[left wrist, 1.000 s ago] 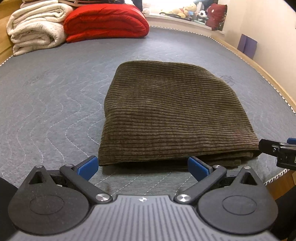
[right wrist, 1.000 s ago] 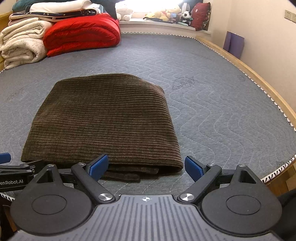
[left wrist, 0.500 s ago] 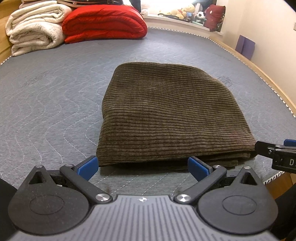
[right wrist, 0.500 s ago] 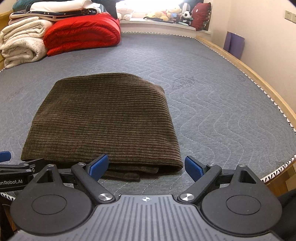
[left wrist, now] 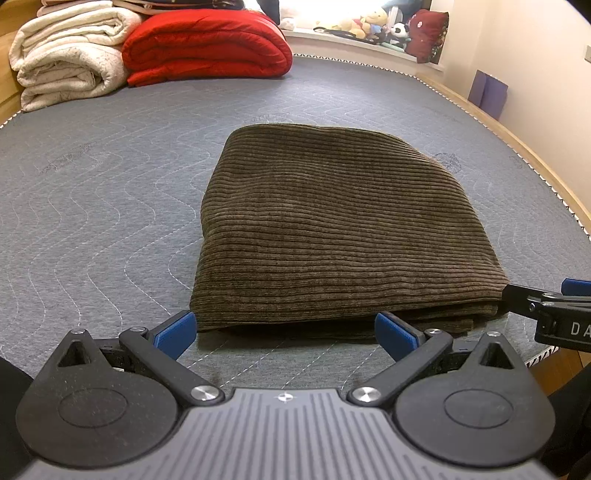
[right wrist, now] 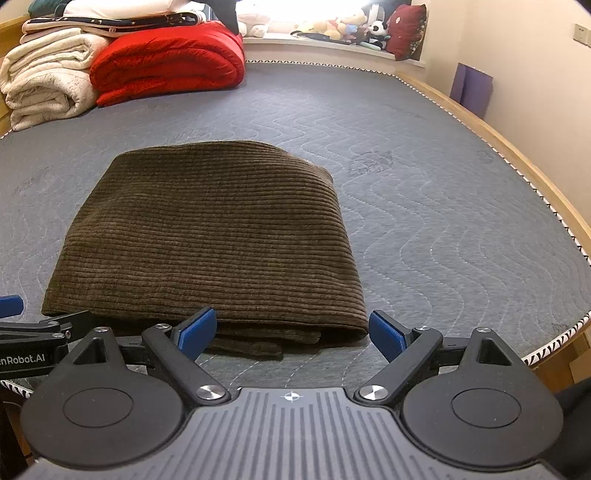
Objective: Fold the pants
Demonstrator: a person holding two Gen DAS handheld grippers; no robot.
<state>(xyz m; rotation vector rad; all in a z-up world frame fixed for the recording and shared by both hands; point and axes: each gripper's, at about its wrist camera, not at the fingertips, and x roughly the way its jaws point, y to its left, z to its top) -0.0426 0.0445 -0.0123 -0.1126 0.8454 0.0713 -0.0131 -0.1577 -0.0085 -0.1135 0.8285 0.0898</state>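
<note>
Brown corduroy pants [left wrist: 343, 236] lie folded into a compact rectangle on the grey quilted mattress [left wrist: 92, 206], close to its near edge. The fold is stacked in several layers, the lower ones protruding slightly along the near edge (seen best in the right wrist view, [right wrist: 207, 236]).

Left gripper [left wrist: 284, 334]: jaws spread wide, nothing between them. Blue fingertips [left wrist: 175, 332] sit just short of the near edge of the pants at its left corner; whether they touch the cloth cannot be told.

Right gripper [right wrist: 291, 334]: jaws likewise wide and holding nothing. It faces the right corner of the near edge, its left fingertip [right wrist: 195, 330] just beside the protruding lower layers.

Each gripper appears at the margin of the other's view, level with the pants' near edge.

Far end of the mattress: a folded red duvet [left wrist: 207, 46] and, touching it on the left, rolled cream blankets [left wrist: 66, 55]. Plush toys [right wrist: 343, 27] line the window ledge beyond. A wooden bed frame [right wrist: 517, 155] borders the right side.
</note>
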